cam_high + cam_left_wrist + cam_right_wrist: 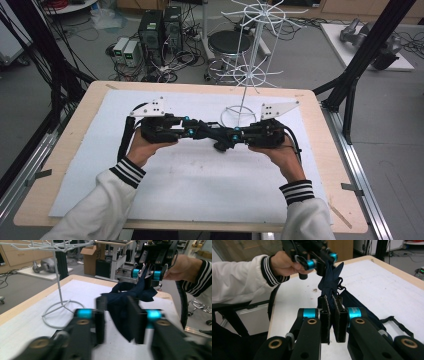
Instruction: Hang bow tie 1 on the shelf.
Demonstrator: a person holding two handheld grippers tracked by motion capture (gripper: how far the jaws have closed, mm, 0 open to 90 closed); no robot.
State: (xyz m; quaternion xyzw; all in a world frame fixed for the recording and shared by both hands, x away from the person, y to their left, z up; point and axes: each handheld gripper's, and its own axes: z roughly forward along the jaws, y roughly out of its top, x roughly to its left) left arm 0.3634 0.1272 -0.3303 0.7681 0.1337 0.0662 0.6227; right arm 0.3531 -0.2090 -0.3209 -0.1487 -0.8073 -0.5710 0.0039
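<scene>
A dark navy garment [217,136], small and strappy, is held stretched between the two grippers just in front of the white wire rack [248,60], above the white mat on the desk [65,150]. In the left gripper view, the left gripper [117,320] is seen with its fingers partly open; the cloth hangs in the gap between them, and whether the pads press on it cannot be told through the blur. The right gripper [333,315] is seen in its own view with its fingers drawn nearly together and clamped on a fold of the garment, so that a firm hold is kept on that side. A loose black strap [397,323] lies on the mat on the near side of the rack.

The step in hand is judged to be a re-grip: the garment is being passed or spread between the two hands, with the rack as the likely place for hanging. For the next move, a fresh hold by the left fingers on an edge or strap would be needed, after which the cloth could be lifted toward one of the rack's wire arms without the strap being snagged.

Some pale print can be seen on the blue collar of the right gripper, but it cannot be read. No brand or label is visible on the garment.
</scene>
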